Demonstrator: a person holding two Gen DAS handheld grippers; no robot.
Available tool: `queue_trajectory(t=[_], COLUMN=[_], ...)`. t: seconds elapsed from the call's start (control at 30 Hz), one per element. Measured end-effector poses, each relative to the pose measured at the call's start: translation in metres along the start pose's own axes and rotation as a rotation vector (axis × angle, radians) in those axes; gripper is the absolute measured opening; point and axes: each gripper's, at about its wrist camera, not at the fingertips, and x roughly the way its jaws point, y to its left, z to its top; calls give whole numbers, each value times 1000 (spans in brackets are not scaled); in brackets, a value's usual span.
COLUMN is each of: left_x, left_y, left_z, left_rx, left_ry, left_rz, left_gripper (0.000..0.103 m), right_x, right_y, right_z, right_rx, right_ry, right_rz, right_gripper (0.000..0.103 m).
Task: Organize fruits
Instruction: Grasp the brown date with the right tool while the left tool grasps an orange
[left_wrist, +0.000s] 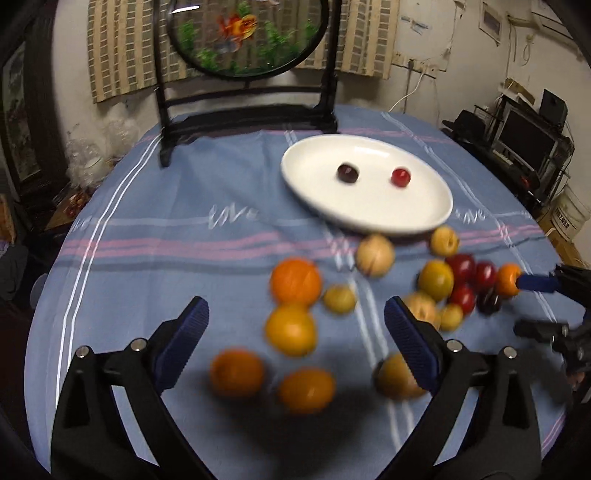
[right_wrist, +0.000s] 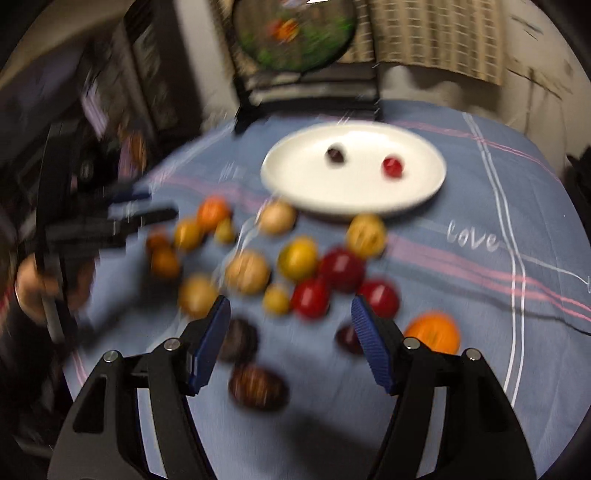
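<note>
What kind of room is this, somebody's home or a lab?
Most likely a lived-in home: a round table under a blue striped tablecloth, a framed goldfish ornament on a stand, and a cluttered corner with a monitor by worn walls.

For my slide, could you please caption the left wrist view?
Open left gripper above scattered fruit on a blue cloth; two plums sit on the plate.
</note>
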Motion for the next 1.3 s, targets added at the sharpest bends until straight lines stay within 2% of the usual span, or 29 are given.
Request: queue_trajectory(t=[0.07, 0.33, 0.5, 0.77, 0.83, 0.9, 1.0, 1.13, 1.3], left_x=[-5, -23, -23, -19, -16, -15, -13, -10, -12], left_y=[3, 4, 8, 6, 5, 4, 3, 2, 11], left_z=[-12, -43, -56, -65, -66, -67, -68, -69, -65], left_rx=[-16, -57, -128, -124, -122, -117, -106, -103, -110], left_ry=[2, 13, 40, 57, 69, 74, 77, 81, 68], left_rz=[6, 40, 30, 50, 53, 56, 56, 54, 74], left_gripper=[98, 98, 98, 98, 98, 98, 98, 97, 97], right_x=[1, 5, 12, 21, 26, 35, 37, 29, 1], right_y=[9, 30, 31, 35, 38, 39, 41, 31, 13], right_z=[-16, -41, -46, -39, -36, -34, -34, -37, -41], right_rx=[-26, -23, 3, 27, 25, 30, 30, 97, 189], right_ry=[30, 73, 92, 66, 75, 98, 91, 51, -75], right_rz=[5, 28, 1, -109, -125, -161, -180, -152, -40], right_gripper=[69, 69, 69, 69, 60, 45, 44, 44, 44])
